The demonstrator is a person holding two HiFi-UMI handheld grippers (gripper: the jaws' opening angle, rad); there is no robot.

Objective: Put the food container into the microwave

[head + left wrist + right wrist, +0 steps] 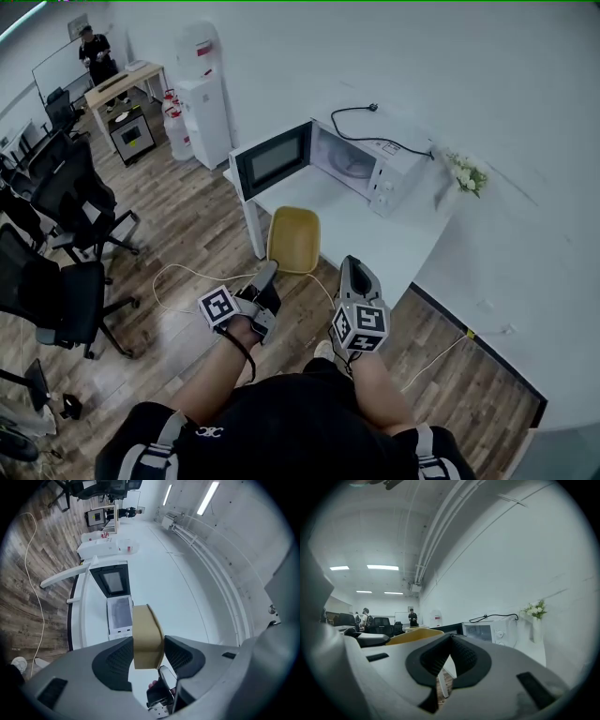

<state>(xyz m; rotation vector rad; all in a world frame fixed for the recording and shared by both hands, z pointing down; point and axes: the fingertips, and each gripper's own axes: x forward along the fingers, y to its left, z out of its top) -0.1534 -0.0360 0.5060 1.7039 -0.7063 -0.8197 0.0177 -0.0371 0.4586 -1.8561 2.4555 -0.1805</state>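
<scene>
I: left hand-held gripper (268, 274) clamps container (293, 239) | right hand-held gripper (353, 270) closed, empty | microwave (349, 161) ahead of both, door (273, 159) open

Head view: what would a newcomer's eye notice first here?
The yellow food container, clamped in the left gripper, stands out before the white table. Behind it, the microwave on that table has its door wide open.

The food container (293, 239) is mustard yellow, microwave (375, 169) and table (375, 242) white, floor (187, 234) brown wood-grain.
</scene>
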